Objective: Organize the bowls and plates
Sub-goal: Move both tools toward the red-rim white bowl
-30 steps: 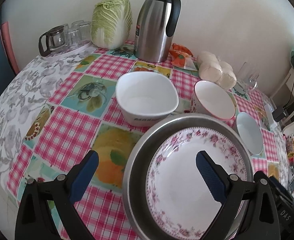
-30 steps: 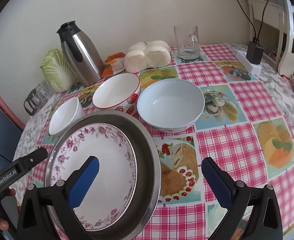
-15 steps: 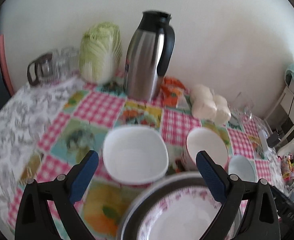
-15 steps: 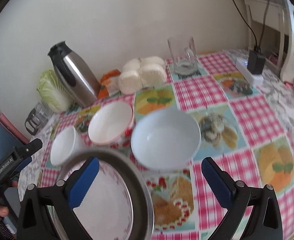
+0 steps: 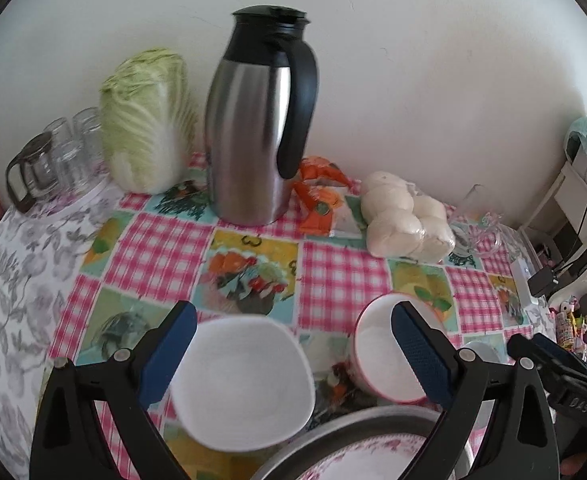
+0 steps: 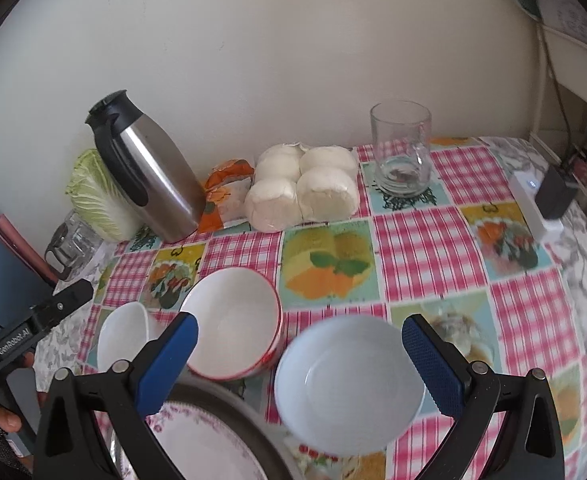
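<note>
Both my left gripper and right gripper spread wide, holding nothing; square white bowl, red-rimmed bowl, pale blue bowl crowded by the metal pan with flowered plate; closing carelessly could knock neighbours or slip off glazed rims.

Tablecloth: pink-white gingham squares alternating with food-print squares, grey floral border. Jug is brushed steel, black lid and handle. Left of jug: pale green-white cabbage. Right of jug: orange packet, then white buns. In front of jug: white square bowl, white bowl with red rim, pale blue bowl, white plate with pink floral edge in grey metal basin.
</note>
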Demonstrator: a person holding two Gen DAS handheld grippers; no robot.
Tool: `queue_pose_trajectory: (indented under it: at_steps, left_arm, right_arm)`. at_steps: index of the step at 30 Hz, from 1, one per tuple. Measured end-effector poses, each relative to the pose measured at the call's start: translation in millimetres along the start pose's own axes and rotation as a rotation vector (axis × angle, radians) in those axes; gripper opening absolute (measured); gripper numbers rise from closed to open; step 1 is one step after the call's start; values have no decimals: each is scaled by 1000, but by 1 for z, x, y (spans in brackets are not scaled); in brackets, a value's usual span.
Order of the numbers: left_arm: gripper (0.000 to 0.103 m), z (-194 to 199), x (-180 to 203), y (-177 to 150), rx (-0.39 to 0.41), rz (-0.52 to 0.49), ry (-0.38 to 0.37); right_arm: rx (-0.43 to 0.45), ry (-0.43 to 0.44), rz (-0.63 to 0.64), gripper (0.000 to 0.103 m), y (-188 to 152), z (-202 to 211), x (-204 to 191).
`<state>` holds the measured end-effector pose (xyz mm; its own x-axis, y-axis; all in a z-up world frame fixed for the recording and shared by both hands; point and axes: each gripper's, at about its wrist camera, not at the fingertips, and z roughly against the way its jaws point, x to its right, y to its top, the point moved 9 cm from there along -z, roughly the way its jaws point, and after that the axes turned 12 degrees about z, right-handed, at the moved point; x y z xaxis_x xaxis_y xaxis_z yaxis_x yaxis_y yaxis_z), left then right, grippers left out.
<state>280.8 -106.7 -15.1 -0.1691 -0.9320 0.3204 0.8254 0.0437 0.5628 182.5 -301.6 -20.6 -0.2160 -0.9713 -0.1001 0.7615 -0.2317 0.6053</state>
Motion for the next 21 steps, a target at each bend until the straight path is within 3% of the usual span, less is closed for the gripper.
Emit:
queue_pose_trajectory:
  at_steps: [2, 6, 12, 18, 21]
  left_arm:
    - [98, -3, 6, 6, -4, -6, -9]
    - [98, -16, 19, 6, -85, 3, -34]
    - [98, -43, 32, -9, -168, -69, 25]
    - [98, -66, 27, -23, -217, -56, 82]
    - [91, -74, 29, -29, -242, -77, 92]
  right_arm:
    - [-11, 6, 8, 103, 4, -7, 0]
    - [-42, -7, 45, 103, 10, -24, -4]
    - [-91, -30, 107, 102, 9, -47, -11]
    - [-149, -30, 128, 80, 2, -68, -11]
    - [-174, -23, 139, 64, -1, -78, -11]
